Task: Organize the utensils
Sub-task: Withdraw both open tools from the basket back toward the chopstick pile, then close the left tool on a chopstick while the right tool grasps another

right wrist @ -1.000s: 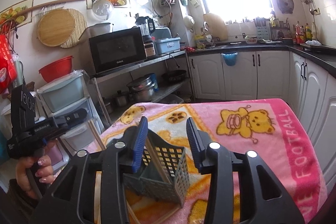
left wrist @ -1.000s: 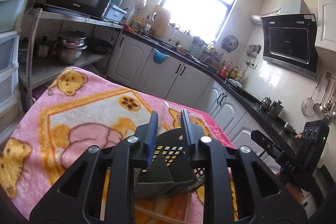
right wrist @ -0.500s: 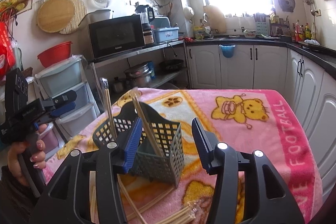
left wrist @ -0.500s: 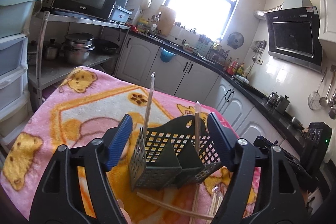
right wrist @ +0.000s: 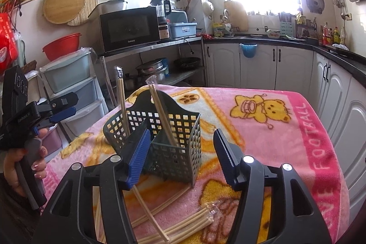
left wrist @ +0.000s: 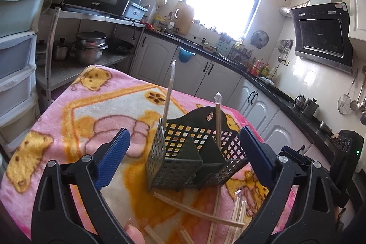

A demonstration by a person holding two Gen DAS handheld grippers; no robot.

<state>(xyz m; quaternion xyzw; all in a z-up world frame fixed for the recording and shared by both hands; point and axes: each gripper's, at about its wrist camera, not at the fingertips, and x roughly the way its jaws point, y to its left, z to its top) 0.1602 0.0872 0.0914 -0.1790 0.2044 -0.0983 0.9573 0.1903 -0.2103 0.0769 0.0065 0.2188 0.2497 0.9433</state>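
Both grippers are opening at this moment: the left gripper (left wrist: 183, 157) is spreading its blue pads wide to either side of the dark green utensil caddy (left wrist: 192, 157), pressing on nothing, and the right gripper (right wrist: 180, 157) is parting too, its left pad sitting just beside the caddy's near wall and its right pad standing clear of it. The caddy is standing upright on the pink bear blanket (right wrist: 263, 129), toward the near edge of the table, with one wrapped chopstick pair (left wrist: 168, 97) leaning in its left compartment and another (left wrist: 217, 120) in a compartment further right. More wrapped chopsticks (right wrist: 183, 223) are lying loose and crossed on the blanket just in front of the caddy, near the edge closest to the grippers. The risk, as I judge it, is coming from how crowded that spot is: a pad swinging outward could be nudging the light caddy and tipping it, spilling the two standing pairs. Reaching down for the next pair could also be dragging the crossed sticks together, so that more than one comes up or one rolls off the near edge. The soft blanket is giving the caddy a poor footing, and the slick wrappers may be slipping between the pads.
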